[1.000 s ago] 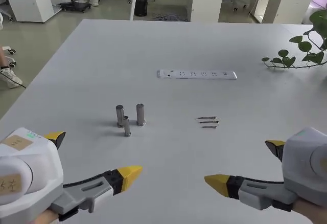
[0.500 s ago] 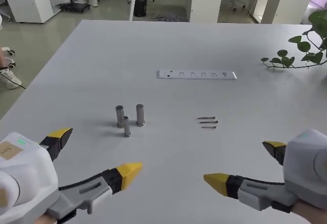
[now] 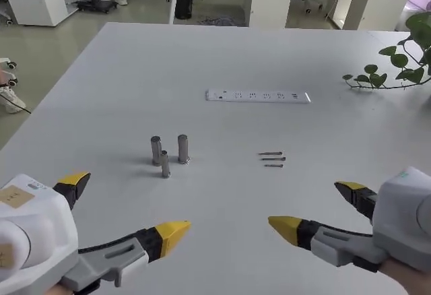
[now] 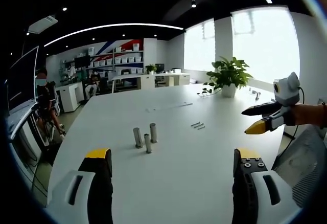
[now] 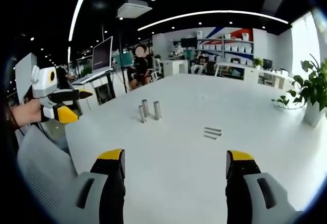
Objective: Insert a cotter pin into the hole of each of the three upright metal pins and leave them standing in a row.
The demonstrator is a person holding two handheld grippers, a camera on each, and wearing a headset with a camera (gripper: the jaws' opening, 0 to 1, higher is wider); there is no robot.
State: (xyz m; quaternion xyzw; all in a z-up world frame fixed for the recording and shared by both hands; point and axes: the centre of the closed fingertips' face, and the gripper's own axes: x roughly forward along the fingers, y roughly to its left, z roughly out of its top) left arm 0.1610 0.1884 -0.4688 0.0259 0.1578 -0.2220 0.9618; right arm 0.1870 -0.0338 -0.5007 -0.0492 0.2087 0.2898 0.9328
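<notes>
In the head view the left gripper point(image 3: 126, 203) runs off the frame at 7 o'clock, the right gripper point(image 3: 310, 204) at 5 o'clock, and the plant point(image 3: 379, 79) is cropped at 3 o'clock. The holes in the metal pins point(image 3: 182, 148) are too small to make out, as is the shape of the cotter pins point(image 3: 273, 159). The front pin partly covers the one behind.

Table point(image 3: 222, 59) is plain off-white, no pattern. Three metal pins point(image 3: 165, 164) are dull silver-grey; cotter pins point(image 3: 273, 159) are darker grey. Power strip point(image 3: 258, 96) is white with grey sockets. Left gripper point(image 3: 124, 205) and right gripper point(image 3: 313, 206) match: white body, grey jaws, black band, yellow tips. There is a tan sticker point(image 3: 15, 196) on the left one. Plant point(image 3: 376, 78) is green. Floor point(image 3: 40, 46) is pale grey-green. Back wall stripe point(image 4: 110, 46) is red and blue.
</notes>
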